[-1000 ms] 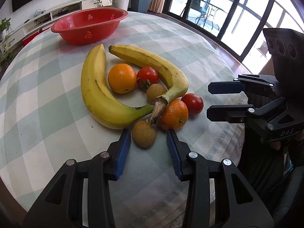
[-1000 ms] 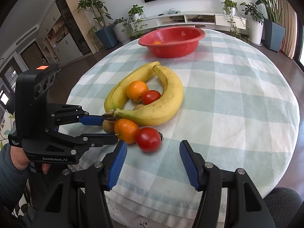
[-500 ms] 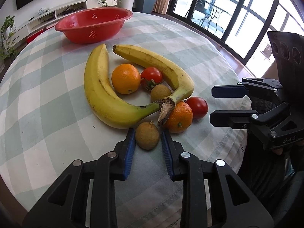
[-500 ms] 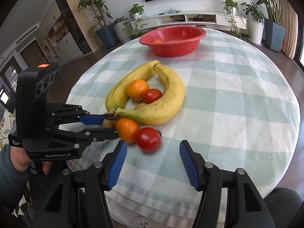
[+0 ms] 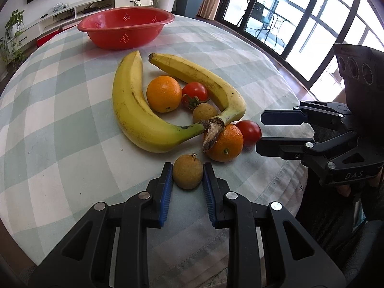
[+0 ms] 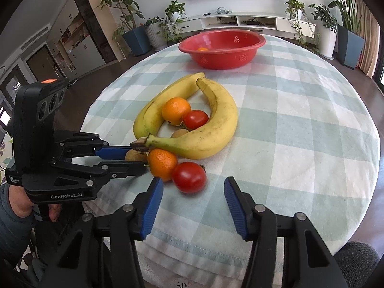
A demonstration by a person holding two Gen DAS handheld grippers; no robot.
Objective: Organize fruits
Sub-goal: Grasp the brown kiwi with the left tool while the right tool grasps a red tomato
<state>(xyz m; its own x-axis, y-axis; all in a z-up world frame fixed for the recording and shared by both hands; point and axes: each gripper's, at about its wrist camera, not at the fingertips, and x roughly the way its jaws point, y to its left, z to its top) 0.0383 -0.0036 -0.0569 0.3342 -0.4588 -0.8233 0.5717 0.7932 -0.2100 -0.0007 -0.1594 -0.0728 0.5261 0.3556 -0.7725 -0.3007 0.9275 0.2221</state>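
My left gripper (image 5: 187, 168) is shut on a small round brown fruit (image 5: 187, 174) that rests on the checked tablecloth (image 5: 60, 124), in front of the fruit pile. Behind it lie two joined bananas (image 5: 134, 110), two oranges (image 5: 225, 142), two tomatoes and a second brown fruit (image 5: 205, 112). My right gripper (image 6: 193, 182) is closing. The near tomato (image 6: 189, 177) sits at the mouth of its jaws and the blue pads (image 6: 153, 201) do not touch it. In the right wrist view the left gripper (image 6: 139, 157) pinches the brown fruit (image 6: 134, 154) from the left.
A red perforated bowl (image 6: 223, 48) stands at the far side of the round table, with an orange (image 6: 202, 49) inside. A hand (image 6: 21, 206) holds the left gripper at the table's near left edge. Potted plants, a low white shelf and glass doors surround the table.
The left jaws have come together onto the small brown fruit, which lay loose between them a second ago. The right jaws have narrowed a little around the near tomato.
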